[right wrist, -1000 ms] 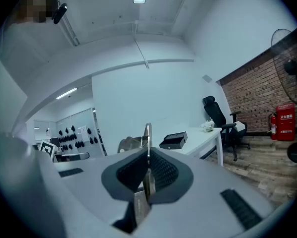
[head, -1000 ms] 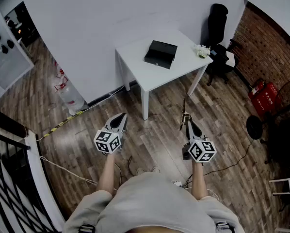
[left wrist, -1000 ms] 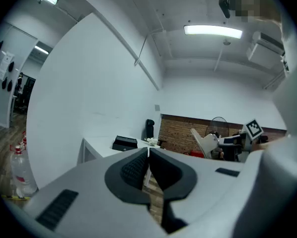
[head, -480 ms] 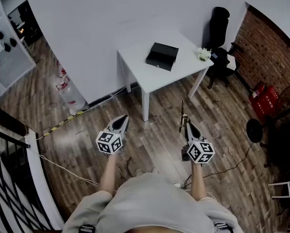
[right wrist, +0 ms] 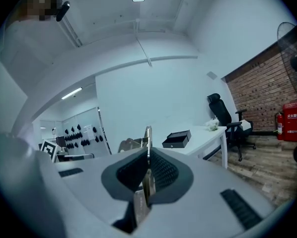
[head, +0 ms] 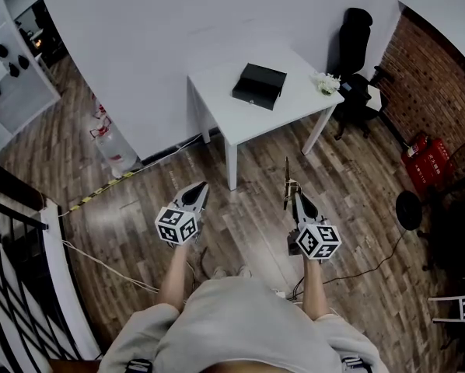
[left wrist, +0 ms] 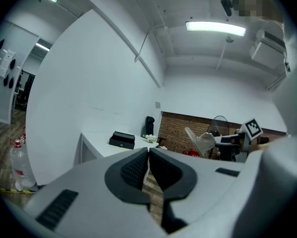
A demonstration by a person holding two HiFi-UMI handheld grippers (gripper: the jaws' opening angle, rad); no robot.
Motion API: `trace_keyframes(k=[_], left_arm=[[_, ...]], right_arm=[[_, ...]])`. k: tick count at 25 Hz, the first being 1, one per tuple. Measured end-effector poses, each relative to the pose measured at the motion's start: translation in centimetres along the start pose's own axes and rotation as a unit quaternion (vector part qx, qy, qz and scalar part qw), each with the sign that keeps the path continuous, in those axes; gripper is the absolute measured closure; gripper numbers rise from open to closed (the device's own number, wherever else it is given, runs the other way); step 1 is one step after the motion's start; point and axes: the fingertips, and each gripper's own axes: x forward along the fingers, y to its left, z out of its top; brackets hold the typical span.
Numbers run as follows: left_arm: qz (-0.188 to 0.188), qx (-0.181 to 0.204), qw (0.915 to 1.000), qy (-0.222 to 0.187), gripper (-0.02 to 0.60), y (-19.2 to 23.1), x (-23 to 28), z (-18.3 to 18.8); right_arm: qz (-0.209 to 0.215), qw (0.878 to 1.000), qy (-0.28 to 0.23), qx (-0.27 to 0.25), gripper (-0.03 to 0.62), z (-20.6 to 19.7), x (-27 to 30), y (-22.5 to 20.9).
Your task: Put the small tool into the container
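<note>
1. R gripper: jaws clamped on small tool, shaft pointing fwd.
2. L gripper: jaws together, 0 held.
3. Container: mid-table, well ahead.
4. Approach steadily; release only over container.

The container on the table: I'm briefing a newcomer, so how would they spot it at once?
Find the white square table standing against the white wall. On its top lies a flat black rectangular box. It is the only dark thing there; its one neighbour, a small white flower bunch, sits at the table's right corner.
</note>
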Motion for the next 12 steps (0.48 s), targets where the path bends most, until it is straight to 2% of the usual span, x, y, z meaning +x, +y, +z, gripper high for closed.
trace_keyframes(k=[12], left_arm=[[0.01,0.002,0.9999,0.003,0.566,-1.3,3.1,-0.5]], right_arm=[[0.019,1.0,0.008,-0.001,0.586,0.1,1.5,-3.1]])
